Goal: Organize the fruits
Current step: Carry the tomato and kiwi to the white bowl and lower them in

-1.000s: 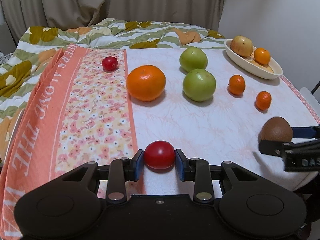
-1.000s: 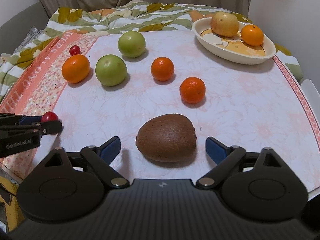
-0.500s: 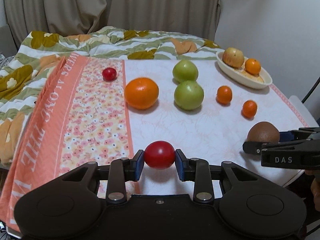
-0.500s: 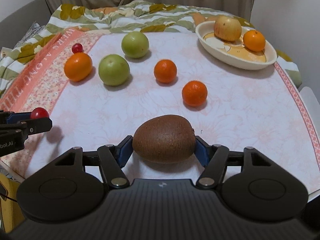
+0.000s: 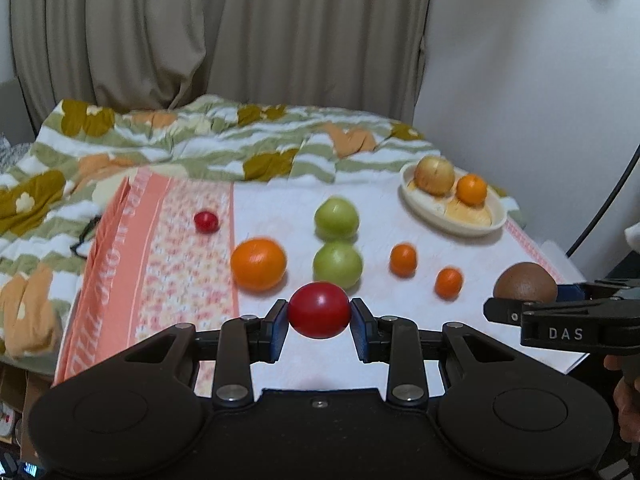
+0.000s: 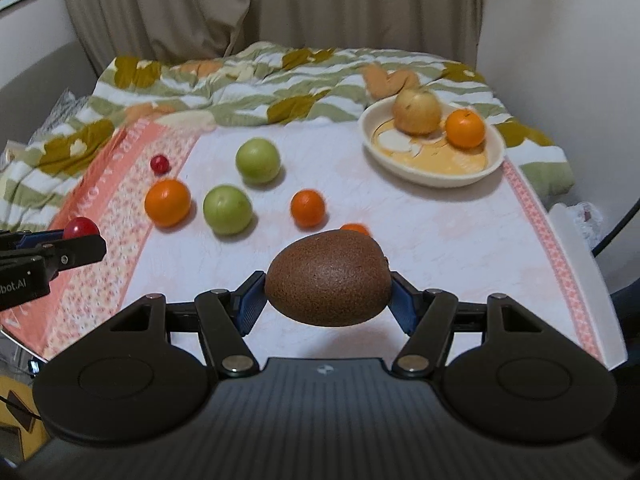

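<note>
My left gripper (image 5: 319, 312) is shut on a red tomato (image 5: 319, 310) and holds it above the table's near edge. My right gripper (image 6: 328, 280) is shut on a brown kiwi (image 6: 328, 278), also lifted. The kiwi (image 5: 524, 282) and the right gripper show at the right of the left wrist view. The tomato (image 6: 81, 227) shows at the left of the right wrist view. A cream oval dish (image 6: 434, 172) at the back right holds a yellow apple (image 6: 416, 112) and a small orange (image 6: 465, 129).
On the table lie two green apples (image 6: 257, 160) (image 6: 227, 210), a big orange (image 6: 167, 202), two small oranges (image 6: 307, 208) (image 5: 449, 282) and a small red tomato (image 6: 159, 163). A floral cloth (image 5: 132, 280) covers the left side. A quilt (image 5: 200, 140) and curtains stand behind.
Both grippers have risen from the table with their fruit. The right gripper closed on the kiwi about half a second ago. The fruits on the table have not moved.
</note>
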The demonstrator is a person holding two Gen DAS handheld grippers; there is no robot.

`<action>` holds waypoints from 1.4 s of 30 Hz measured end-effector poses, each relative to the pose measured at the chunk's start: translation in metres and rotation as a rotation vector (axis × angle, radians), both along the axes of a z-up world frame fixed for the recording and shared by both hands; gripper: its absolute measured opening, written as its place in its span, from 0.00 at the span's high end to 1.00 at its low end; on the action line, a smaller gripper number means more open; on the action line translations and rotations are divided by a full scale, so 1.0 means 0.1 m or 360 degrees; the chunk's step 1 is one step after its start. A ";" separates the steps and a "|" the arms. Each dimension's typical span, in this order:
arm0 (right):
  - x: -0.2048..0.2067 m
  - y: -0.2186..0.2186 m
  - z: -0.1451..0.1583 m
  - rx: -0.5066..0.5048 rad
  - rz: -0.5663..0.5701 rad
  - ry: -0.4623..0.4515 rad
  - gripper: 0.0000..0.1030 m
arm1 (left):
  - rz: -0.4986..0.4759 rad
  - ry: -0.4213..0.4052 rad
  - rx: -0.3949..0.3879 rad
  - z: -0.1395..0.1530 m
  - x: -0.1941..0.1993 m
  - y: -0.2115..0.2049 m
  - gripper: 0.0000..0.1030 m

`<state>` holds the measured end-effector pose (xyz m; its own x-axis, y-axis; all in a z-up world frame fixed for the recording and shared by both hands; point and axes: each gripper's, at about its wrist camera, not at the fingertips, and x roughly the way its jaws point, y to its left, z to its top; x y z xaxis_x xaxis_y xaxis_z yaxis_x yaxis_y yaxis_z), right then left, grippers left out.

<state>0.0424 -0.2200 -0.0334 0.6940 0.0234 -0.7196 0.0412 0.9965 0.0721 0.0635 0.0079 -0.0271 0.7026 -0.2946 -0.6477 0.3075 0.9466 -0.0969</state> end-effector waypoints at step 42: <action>1.48 -2.33 0.16 0.0007 0.0212 -0.0073 0.23 | 0.0057 -0.0056 0.0048 0.16 1.45 -2.34 0.64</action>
<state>0.1909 -0.4531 -0.0177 0.7166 0.1206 -0.6870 -0.0950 0.9926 0.0751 0.2082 -0.2262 -0.0109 0.7347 -0.2498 -0.6307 0.2764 0.9593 -0.0580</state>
